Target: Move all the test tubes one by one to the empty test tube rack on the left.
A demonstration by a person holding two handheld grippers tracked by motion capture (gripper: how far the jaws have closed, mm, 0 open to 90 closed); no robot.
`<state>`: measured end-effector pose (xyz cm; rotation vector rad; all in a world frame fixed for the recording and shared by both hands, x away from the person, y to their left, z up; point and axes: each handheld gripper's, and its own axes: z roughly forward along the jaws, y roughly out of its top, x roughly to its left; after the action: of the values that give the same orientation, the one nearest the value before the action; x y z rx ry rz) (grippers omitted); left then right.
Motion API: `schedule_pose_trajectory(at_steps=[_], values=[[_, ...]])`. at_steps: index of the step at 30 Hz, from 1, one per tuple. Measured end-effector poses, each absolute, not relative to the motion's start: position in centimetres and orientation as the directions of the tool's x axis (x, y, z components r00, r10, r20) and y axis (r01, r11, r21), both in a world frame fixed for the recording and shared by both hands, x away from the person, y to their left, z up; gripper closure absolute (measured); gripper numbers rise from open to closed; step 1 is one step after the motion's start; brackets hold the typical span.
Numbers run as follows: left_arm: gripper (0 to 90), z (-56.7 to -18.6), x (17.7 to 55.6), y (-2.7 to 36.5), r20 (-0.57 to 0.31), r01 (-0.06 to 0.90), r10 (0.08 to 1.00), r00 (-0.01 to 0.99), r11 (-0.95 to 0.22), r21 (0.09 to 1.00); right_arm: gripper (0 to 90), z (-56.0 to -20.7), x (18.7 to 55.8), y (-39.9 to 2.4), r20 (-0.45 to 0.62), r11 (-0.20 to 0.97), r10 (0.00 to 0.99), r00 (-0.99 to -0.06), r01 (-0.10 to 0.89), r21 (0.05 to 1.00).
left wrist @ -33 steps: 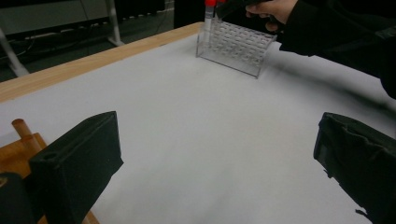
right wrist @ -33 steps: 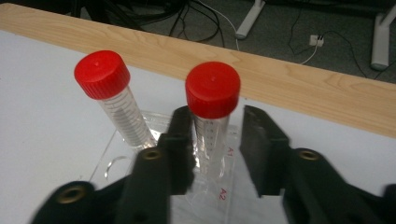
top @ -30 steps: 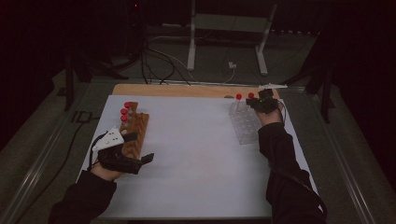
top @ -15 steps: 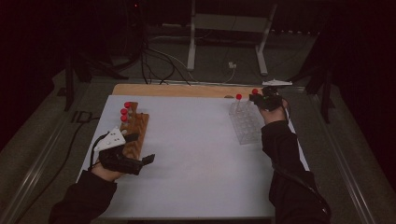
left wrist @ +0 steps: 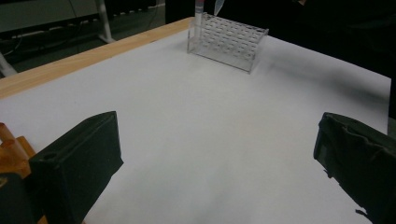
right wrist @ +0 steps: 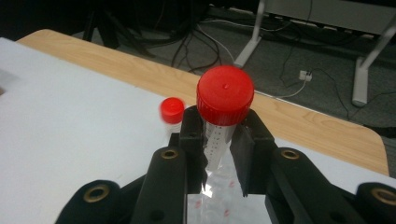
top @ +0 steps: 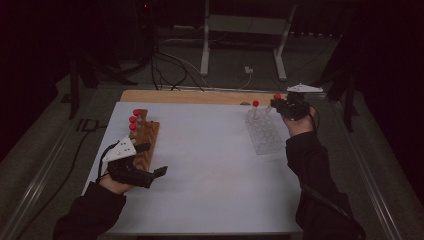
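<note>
My right gripper (top: 275,106) (right wrist: 219,140) is shut on a clear tube with a red cap (right wrist: 224,94) (top: 277,97), held above the far right corner of the clear plastic rack (top: 264,132) (left wrist: 229,41). A second red-capped tube (top: 255,104) (right wrist: 171,110) stands in the rack's far left corner. At the table's left, my left gripper (top: 152,160) (left wrist: 219,168) rests open beside a wooden rack (top: 145,137) that holds three red-capped tubes (top: 134,119) at its far end. Nothing is between the left jaws.
White paper (top: 200,165) covers the table, with a wooden strip (top: 190,96) along its far edge. Beyond it are cables (top: 170,65) and a metal stand (top: 240,30) on the floor. Dark sleeves come in from the bottom.
My right gripper has risen with the red-capped tube, lifting it up and away from the clear rack. The left gripper has stayed put.
</note>
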<state>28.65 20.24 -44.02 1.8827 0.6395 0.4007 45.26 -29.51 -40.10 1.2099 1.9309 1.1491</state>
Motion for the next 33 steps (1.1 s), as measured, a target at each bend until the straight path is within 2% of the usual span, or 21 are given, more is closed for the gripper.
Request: schedule_pose_trajectory(at_steps=[18, 33], values=[[1.6, -43.3, 28.9, 18.8, -0.017, 0.235, 0.559, 0.829, -0.320, 0.918, 75.2, -39.3, 39.9, -26.3, -0.042, 0.283, 0.830, -0.556, 0.355, 0.891], [1.6, -43.1, 29.6, 16.8, -0.034, 0.242, 0.520, 0.853, -0.338, 0.909, 75.2, -41.1, 35.7, -23.9, -0.027, 0.315, 0.760, -0.649, 0.332, 0.889]])
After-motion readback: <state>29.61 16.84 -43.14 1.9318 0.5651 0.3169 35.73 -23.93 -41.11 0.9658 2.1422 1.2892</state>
